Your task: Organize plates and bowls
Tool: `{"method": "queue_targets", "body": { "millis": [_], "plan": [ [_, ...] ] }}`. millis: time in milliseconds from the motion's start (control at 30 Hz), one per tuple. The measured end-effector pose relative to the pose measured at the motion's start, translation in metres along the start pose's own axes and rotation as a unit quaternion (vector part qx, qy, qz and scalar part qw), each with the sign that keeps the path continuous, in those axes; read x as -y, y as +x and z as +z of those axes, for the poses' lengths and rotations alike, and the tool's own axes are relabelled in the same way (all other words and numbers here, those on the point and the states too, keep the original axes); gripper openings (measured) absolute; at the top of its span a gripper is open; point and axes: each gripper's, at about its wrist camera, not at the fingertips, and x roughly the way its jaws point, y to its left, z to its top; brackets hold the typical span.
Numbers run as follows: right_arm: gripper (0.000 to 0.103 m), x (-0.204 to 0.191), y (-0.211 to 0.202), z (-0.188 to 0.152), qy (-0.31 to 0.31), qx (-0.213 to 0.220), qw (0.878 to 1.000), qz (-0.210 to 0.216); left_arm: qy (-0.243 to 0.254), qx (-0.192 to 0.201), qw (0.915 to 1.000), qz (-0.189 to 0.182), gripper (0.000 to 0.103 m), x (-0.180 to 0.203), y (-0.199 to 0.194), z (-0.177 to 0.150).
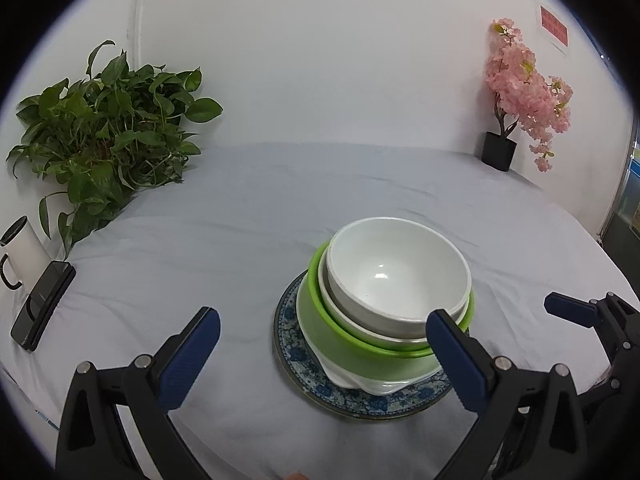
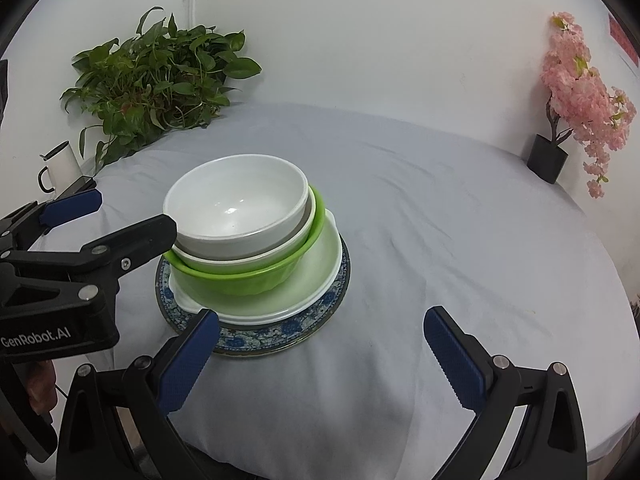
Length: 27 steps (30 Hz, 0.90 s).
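Observation:
A stack sits on the white-clothed table. From the bottom it holds a blue patterned plate (image 1: 304, 364) (image 2: 280, 330), a pale green-white plate (image 1: 360, 384) (image 2: 316, 276), a green bowl (image 1: 340, 340) (image 2: 240, 278) and a white bowl (image 1: 396, 268) (image 2: 236, 200) nested in another white one. My left gripper (image 1: 323, 314) (image 2: 135, 210) is open just in front of the stack, with its right finger beside the green bowl's rim. My right gripper (image 2: 322, 314) (image 1: 588, 304) is open to the stack's right and near side. Nothing is held by either.
A leafy green plant (image 1: 100, 128) (image 2: 160, 76) stands at the back left by the wall. A white mug (image 1: 22, 248) (image 2: 60, 168) and a black phone (image 1: 44, 304) lie at the left edge. A pink blossom tree in a black pot (image 1: 498, 152) (image 2: 548, 160) stands back right.

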Motion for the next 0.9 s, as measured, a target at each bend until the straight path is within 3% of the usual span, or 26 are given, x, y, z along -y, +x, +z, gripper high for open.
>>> {"method": "queue_targets", "body": {
  "millis": [267, 667, 900],
  "plan": [
    [0.103, -0.004, 0.011, 0.004, -0.003, 0.0, 1.0, -0.003, 0.002, 0.001, 1.0, 0.004, 0.102, 0.0, 0.005, 0.0],
    [0.103, -0.023, 0.006, 0.001, -0.02, 0.015, 0.999, 0.029, -0.004, -0.006, 0.9999, -0.007, 0.102, -0.007, 0.004, 0.0],
    [0.103, -0.039, -0.008, -0.003, -0.041, 0.038, 0.998, 0.009, 0.003, 0.011, 0.9999, 0.008, 0.102, -0.008, -0.006, 0.002]
  ]
}}
